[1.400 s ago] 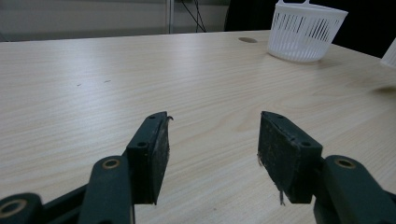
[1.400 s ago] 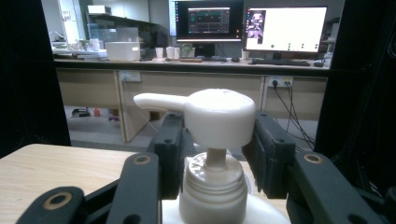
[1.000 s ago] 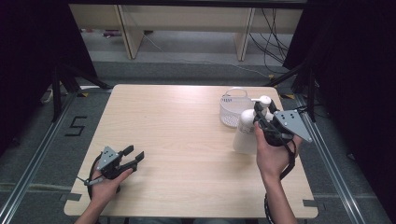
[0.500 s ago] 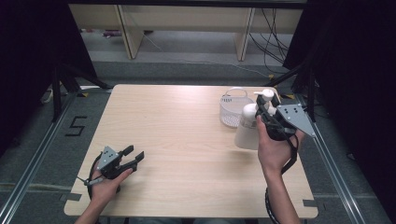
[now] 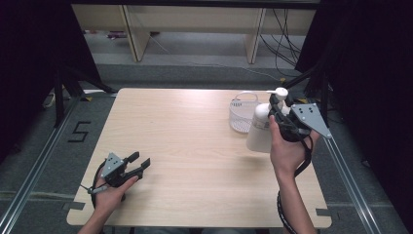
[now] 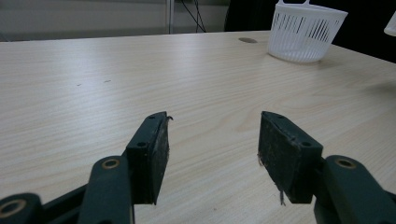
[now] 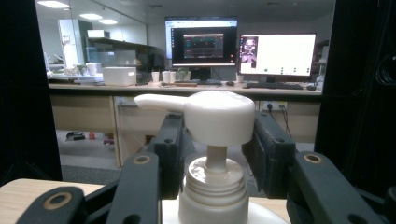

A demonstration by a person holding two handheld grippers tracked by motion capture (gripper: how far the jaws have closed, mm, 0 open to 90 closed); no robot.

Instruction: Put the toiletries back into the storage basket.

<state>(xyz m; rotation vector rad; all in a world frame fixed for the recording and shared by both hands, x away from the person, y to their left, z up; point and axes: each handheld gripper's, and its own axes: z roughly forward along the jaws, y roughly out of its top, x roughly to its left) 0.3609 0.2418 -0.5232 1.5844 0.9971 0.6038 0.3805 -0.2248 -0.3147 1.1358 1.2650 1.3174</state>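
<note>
Bottle [image 5: 260,132]: rigid plastic pump dispenser, smooth, top-heavy if full, far right by basket [image 5: 242,117]
Grip: right gripper [image 7: 212,140] clamped at pump neck; body safer
Left gripper [image 6: 212,154]: jaws apart, empty, near left

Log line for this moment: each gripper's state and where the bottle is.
right gripper: shut on pump bottle, beside white basket | left gripper: open, empty, low over table

Left gripper [image 5: 139,163] low by the near edge, jaws apart, right gripper [image 5: 277,105] raised, jaws clamped
</note>
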